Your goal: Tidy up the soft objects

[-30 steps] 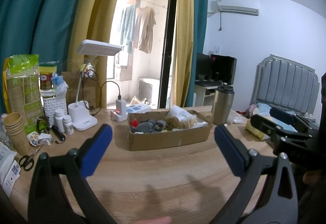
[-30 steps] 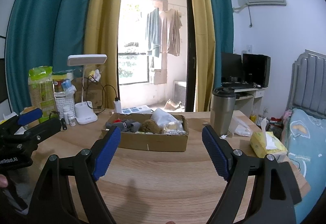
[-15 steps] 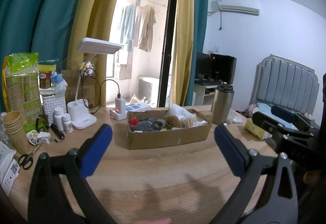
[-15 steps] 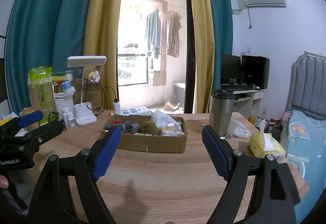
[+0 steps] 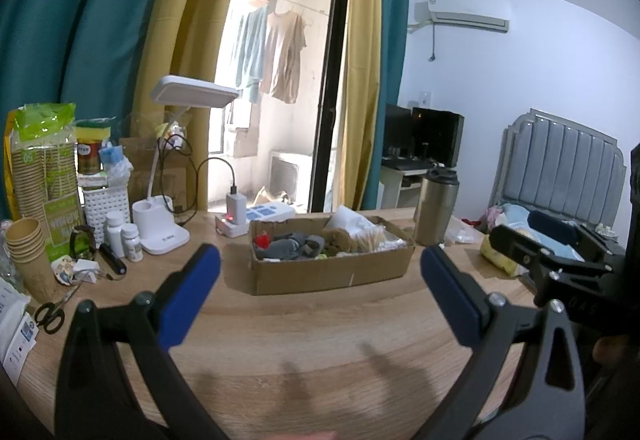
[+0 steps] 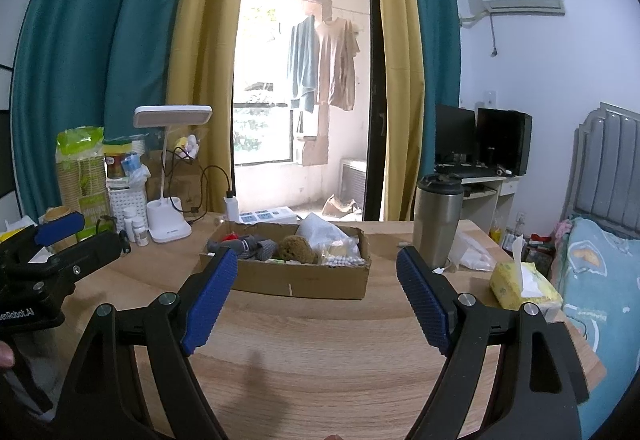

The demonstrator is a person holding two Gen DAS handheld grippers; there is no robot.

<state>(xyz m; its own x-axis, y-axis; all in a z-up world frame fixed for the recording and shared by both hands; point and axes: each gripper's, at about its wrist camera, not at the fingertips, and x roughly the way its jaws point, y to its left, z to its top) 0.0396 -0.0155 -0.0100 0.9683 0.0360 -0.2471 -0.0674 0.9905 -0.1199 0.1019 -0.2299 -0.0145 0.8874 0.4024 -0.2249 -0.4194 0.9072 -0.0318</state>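
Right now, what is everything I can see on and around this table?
cardboard box: one, brown, middle of the table, open top
sponge: one, tan, inside the box
grey cloth items: a few, left part of the box
steel tumbler: one, silver, right of the box
tissue pack: one, yellow, right edge of the table
desk lamp: one, white, behind the box on the left
pill bottles: two, white, beside the lamp
paper cups: a stack, brown, far left
scissors: one pair, black handles, left edge
left gripper: blue fingers, open, empty
right gripper: blue fingers, open, empty
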